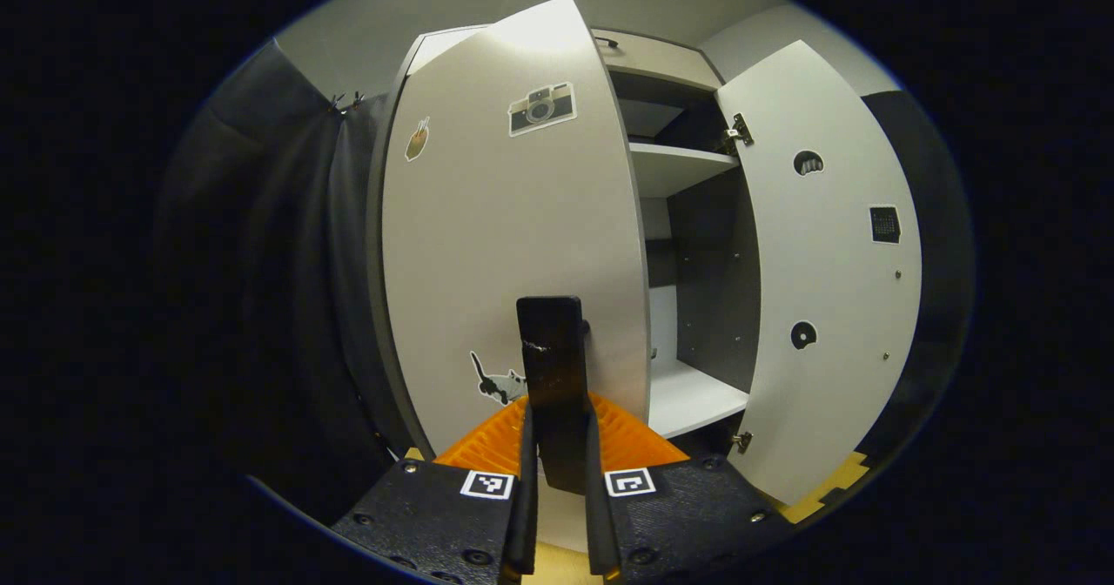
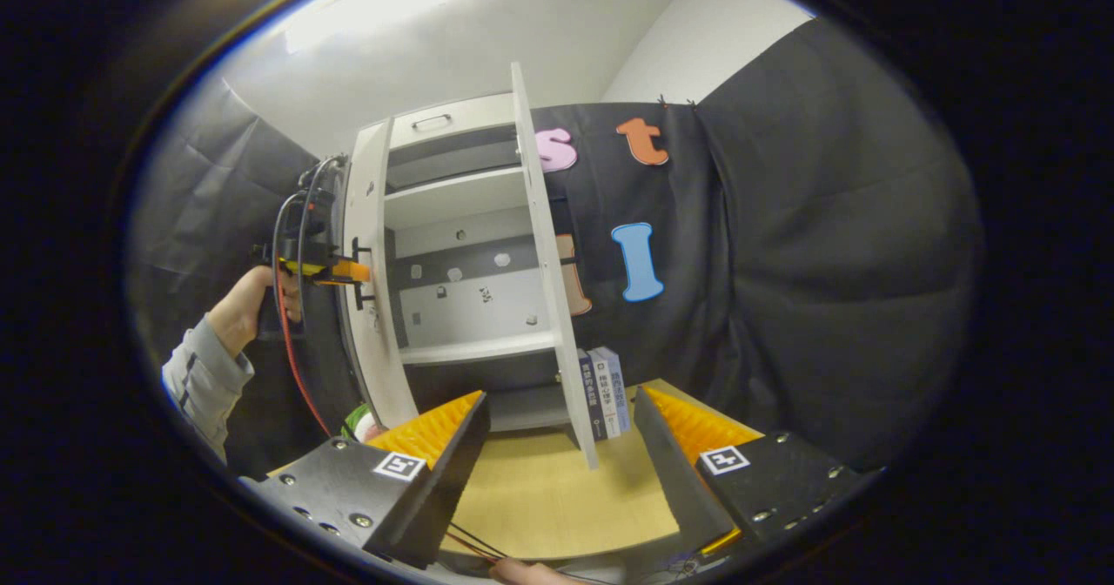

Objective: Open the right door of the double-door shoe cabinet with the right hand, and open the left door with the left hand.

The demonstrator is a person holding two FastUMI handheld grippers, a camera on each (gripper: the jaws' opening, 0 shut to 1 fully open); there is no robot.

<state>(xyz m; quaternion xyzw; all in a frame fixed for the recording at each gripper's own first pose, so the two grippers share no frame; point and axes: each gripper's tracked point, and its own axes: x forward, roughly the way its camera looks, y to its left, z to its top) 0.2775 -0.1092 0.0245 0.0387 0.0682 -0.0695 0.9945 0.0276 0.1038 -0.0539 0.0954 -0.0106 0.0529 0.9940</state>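
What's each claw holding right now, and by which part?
Left claw is shut on the left door, gripping its black handle. Right claw is open, holding nothing; the right door stands open.

The table [image 2: 557, 498] fills the bottom middle of the right gripper view. Its top is light yellow wood. The white cabinet [image 2: 461, 272] stands on it, up in the middle of the picture. Just right of the cabinet's open door, some books [image 2: 605, 389] stand upright on the table, side by side. At lower left, beside the cabinet, a small green and white thing [image 2: 359, 421] sits on the table; it is too hidden to tell what it is. In the left gripper view, a bit of the table [image 1: 827, 489] shows at lower right.
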